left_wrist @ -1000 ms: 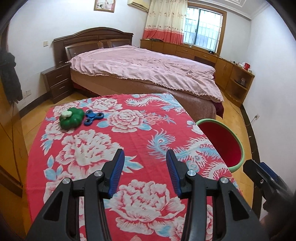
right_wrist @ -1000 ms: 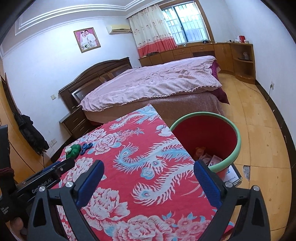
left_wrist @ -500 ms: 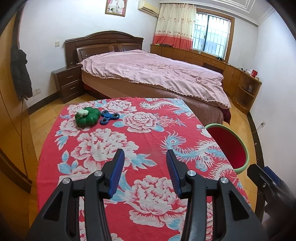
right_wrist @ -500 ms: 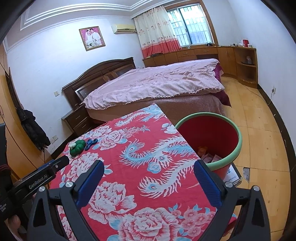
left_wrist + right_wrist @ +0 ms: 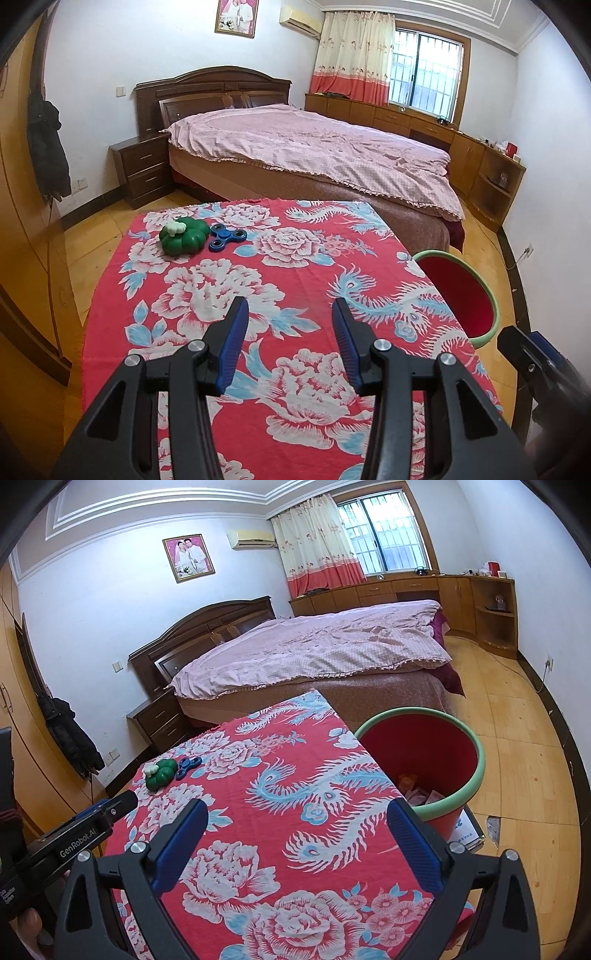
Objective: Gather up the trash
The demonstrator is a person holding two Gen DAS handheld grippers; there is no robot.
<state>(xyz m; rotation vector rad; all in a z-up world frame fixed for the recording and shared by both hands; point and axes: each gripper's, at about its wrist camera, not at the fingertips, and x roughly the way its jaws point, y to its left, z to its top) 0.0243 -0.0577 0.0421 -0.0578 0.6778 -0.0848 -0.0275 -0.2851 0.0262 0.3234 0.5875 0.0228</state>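
Gaping over bare cloth, both grippers' jaws empty; red bin [image 5: 424,753] sits just right of right gripper [image 5: 299,845]

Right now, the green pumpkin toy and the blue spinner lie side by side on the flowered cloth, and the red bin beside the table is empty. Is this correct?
Not quite: the red bin is not empty. The right wrist view shows paper scraps at its bottom. The green pumpkin toy and blue spinner do lie side by side on the flowered cloth.
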